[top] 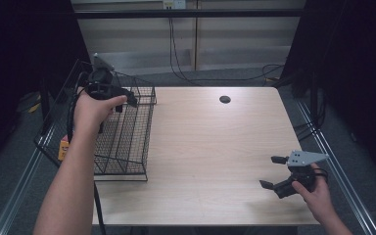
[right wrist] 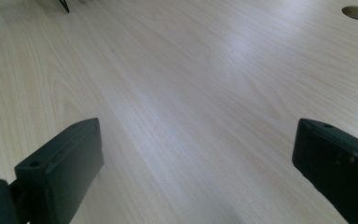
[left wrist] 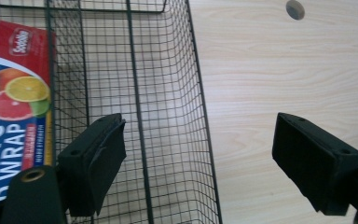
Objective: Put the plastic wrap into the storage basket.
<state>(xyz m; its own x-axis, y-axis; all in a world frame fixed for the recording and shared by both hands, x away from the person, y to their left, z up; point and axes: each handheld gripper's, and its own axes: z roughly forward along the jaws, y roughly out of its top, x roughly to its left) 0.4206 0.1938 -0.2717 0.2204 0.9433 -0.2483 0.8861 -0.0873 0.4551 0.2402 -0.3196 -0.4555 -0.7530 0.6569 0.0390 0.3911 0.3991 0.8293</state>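
The left gripper (top: 127, 100) is being held open and empty over the wire basket (top: 127, 142); a withdrawal is judged next; the plastic wrap box (left wrist: 14, 102) is being left beside it

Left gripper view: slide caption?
Open left hand-held gripper straddling the wire basket wall, plastic wrap box beside it.

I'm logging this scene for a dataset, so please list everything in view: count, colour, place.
Table: one, light wood, centre.
Hole: one, dark, round, far middle of the table.
Basket: one, black wire, on the table's left edge.
Wrap box: one, blue and red with citrus pictures, beyond the basket's left mesh wall; whether inside or outside a compartment I cannot tell.
Cables: several, black, on the floor beyond the table.
Left gripper: one, black, open, above the basket's far end.
Right gripper: one, black, open, over the table's near right.
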